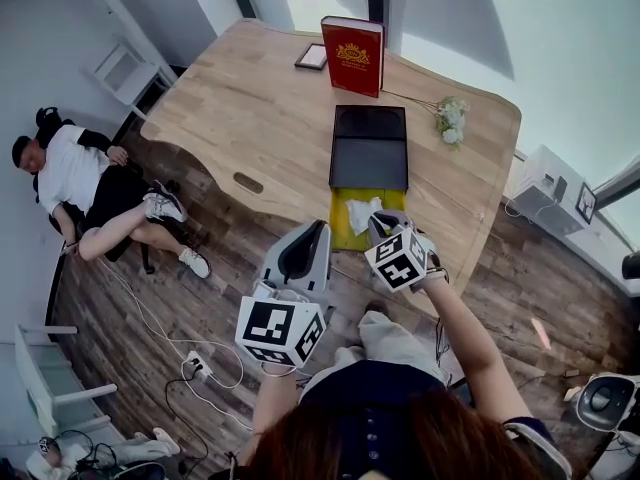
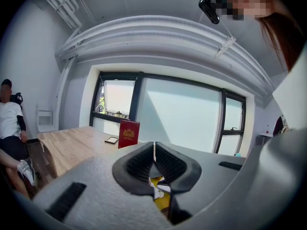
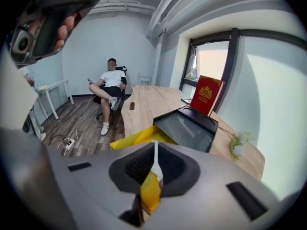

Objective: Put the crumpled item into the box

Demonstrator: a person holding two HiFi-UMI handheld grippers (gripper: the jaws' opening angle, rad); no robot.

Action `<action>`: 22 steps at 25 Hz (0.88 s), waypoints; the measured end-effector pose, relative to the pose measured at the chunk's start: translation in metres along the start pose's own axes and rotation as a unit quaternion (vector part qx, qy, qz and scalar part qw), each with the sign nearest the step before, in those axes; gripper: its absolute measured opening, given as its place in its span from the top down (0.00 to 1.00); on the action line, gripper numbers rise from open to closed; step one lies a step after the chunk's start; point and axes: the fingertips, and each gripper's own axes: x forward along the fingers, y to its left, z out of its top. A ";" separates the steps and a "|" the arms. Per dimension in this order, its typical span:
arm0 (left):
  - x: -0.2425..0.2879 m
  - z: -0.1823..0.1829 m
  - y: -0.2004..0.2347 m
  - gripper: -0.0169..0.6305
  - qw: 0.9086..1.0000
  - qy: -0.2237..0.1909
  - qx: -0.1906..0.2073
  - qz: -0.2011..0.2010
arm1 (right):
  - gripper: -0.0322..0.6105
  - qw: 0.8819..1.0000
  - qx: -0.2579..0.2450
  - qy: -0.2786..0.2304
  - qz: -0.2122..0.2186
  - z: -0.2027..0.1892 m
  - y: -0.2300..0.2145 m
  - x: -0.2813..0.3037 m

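Fingers on your right gripper (image 3: 154, 158) are pinched together on a thin white edge of the crumpled paper (image 1: 363, 211). The rest of it rests on the yellow sheet (image 1: 345, 230) at the near edge of the table (image 1: 260, 108). Your left gripper (image 2: 153, 159) has its fingers closed on nothing and hangs off the table at about 8 o'clock from the paper, so the right one is the nearer and already has the hold.

In the head view the black box (image 1: 369, 158) lies open at 12 o'clock from the paper, touching the far end of the yellow sheet, with its long side running 12 to 6. I judge the carry is a short lift straight ahead over the box's near wall.
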 end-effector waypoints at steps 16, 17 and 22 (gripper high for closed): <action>-0.055 0.004 -0.029 0.92 0.999 -0.028 0.015 -0.024 | 0.91 0.989 0.070 -0.103 -0.085 0.030 0.017 -0.109; -0.058 0.004 -0.030 0.92 0.999 -0.029 0.016 -0.025 | 0.91 0.987 0.076 -0.111 -0.089 0.032 0.019 -0.116; -0.074 0.006 -0.037 0.92 0.999 -0.035 0.022 -0.029 | 0.91 0.975 0.111 -0.163 -0.100 0.046 0.033 -0.154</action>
